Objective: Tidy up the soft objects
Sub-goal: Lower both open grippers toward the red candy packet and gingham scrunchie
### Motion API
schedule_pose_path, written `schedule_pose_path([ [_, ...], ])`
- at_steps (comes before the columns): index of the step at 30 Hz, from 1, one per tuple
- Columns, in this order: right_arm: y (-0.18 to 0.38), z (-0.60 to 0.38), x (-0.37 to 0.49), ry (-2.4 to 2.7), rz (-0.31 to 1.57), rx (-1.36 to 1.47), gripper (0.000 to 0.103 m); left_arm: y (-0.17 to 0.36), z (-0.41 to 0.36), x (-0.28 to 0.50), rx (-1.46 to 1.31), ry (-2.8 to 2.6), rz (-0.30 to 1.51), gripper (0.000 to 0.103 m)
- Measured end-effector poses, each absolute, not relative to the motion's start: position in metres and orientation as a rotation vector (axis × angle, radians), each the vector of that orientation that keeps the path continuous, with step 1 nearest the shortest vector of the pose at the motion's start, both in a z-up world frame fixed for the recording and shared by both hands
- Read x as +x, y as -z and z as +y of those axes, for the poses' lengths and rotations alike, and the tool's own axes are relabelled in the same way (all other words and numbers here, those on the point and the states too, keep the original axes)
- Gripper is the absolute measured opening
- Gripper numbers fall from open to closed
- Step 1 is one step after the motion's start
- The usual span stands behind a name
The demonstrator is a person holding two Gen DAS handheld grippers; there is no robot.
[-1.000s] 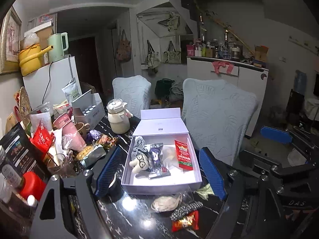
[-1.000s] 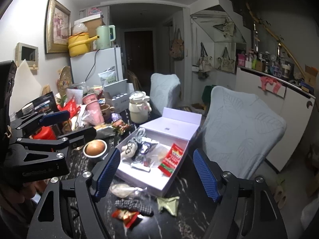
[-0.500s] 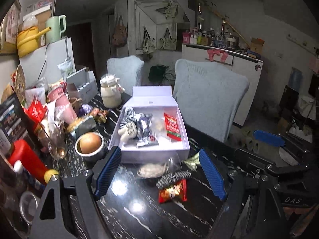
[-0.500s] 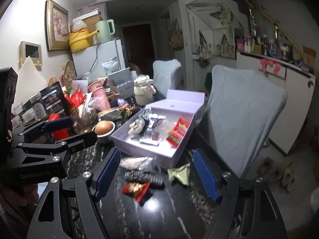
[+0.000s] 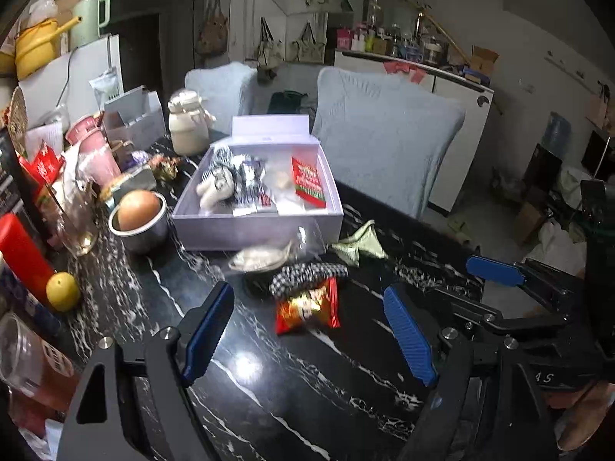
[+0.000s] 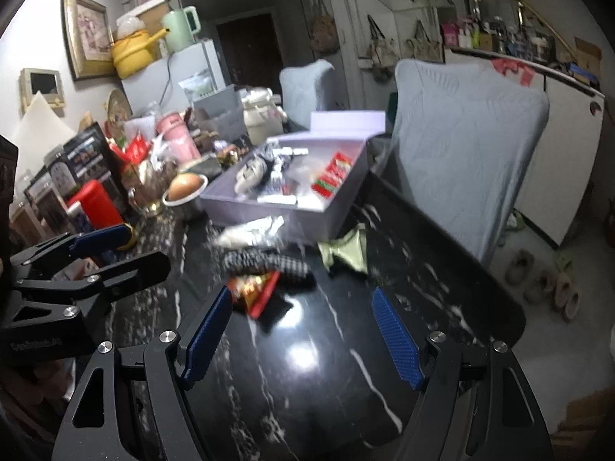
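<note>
An open lilac box on the black marble table holds a plush toy, some packets and a red sachet. In front of it lie a clear bag, a black-and-white checked soft piece, a red snack packet and a green folded piece. My left gripper hangs open just above the table, framing the red packet and the checked piece. My right gripper is open too, holding nothing, with the red packet by its left finger.
A metal bowl with a brown round thing, a lemon, a red bottle and crowded cups and packets fill the table's left side. A cream jar stands behind the box. A covered chair stands at the table's right edge.
Both grippers have sunk toward the table and drawn back from the box, so the loose items now sit between their fingers. Both jaws stand as wide as before.
</note>
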State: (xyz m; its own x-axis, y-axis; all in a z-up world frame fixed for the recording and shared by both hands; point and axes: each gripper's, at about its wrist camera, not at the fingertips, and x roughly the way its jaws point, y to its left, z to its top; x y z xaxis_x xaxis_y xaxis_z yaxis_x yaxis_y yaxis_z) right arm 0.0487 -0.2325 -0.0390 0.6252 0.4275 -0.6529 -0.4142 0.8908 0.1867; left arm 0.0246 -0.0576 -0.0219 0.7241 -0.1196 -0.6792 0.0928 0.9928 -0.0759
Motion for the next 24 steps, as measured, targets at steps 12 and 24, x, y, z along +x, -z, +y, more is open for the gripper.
schedule_pose_path([
  [12,0.076,-0.245,0.058,-0.489,0.825,0.027,0.076,0.071,-0.055,0.048,-0.109,0.155,0.857,0.08],
  [24,0.097,-0.244,0.086,-0.509,0.869,-0.023,0.076,0.112,-0.055,0.092,-0.138,0.118,0.969,0.08],
])
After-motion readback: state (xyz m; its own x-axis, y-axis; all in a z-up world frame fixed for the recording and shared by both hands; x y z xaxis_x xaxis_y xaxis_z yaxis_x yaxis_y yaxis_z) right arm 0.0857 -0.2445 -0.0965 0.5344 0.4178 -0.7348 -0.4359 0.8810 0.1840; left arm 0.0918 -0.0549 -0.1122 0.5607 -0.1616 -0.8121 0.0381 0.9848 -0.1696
